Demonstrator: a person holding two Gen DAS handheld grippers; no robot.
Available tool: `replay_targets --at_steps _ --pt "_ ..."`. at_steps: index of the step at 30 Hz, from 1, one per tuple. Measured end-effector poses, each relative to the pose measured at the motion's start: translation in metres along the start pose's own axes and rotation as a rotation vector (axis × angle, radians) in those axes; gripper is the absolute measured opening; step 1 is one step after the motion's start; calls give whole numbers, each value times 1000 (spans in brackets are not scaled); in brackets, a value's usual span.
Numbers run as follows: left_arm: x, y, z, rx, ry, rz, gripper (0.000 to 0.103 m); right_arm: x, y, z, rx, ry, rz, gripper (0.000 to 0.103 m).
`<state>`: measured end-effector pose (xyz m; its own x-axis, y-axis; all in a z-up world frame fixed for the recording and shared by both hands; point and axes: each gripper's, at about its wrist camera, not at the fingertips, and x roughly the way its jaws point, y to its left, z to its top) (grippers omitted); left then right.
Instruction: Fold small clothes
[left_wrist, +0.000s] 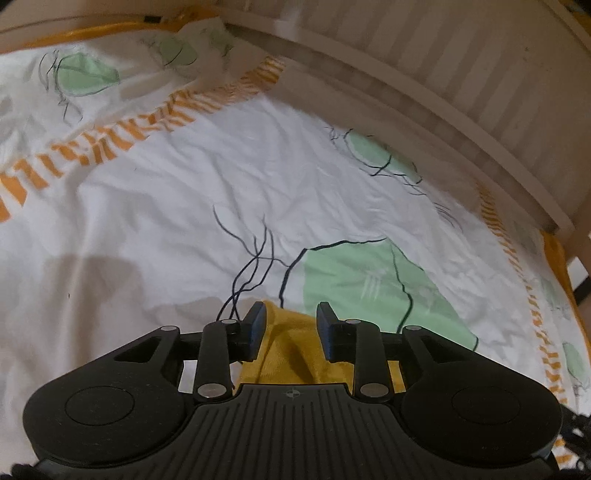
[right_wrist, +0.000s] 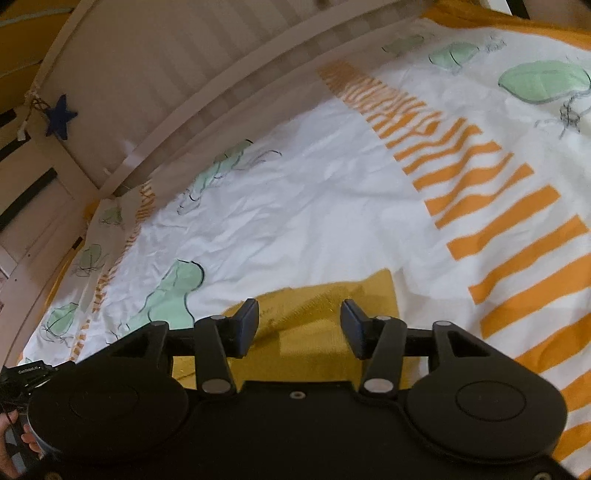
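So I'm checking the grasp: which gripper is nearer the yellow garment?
Neither clearly. The left gripper straddles a raised fold of the yellow garment; the right gripper hangs open over it.

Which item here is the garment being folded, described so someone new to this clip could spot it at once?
Start from the white bedspread printed with green shapes and orange stripes, beside the pale slatted bed rail. Just ahead of the right gripper, whose jaws stand apart, lies the mustard-yellow garment. It is the only plain, solid-coloured cloth on the patterned cover.
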<state>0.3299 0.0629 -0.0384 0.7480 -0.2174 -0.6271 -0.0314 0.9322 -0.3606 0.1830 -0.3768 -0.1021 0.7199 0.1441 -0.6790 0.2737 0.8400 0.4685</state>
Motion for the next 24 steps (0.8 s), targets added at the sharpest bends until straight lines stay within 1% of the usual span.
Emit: replay_targets --at_steps 2,4,8,10,13,16,17,19,22,24 --pt "1 -6 -1 26 27 0 30 -4 7 3 -23 2 -1 58" --pt "4 -15 -7 60 75 -13 30 -4 15 3 -59 12 -6 58" --pt "17 -29 -23 138 192 -40 30 6 42 -8 -213 89 -11 58" --pt "24 -35 -31 196 228 -37 30 10 55 -17 -289 123 -12 58" --pt "33 -36 -41 243 242 -20 30 19 74 -31 -377 187 -17 58" --pt "38 -30 -44 230 241 -32 32 27 88 -44 -415 232 -35 60" --pt "38 -29 -43 221 239 -35 32 28 92 -48 -429 236 -39 61" --pt "38 -30 -42 224 247 -38 34 32 104 -55 -463 240 -55 71" --pt "37 -33 -41 238 255 -38 36 45 118 -58 -478 258 -62 72" --pt "37 -32 -40 224 258 -40 37 58 127 -57 -494 278 -89 75"
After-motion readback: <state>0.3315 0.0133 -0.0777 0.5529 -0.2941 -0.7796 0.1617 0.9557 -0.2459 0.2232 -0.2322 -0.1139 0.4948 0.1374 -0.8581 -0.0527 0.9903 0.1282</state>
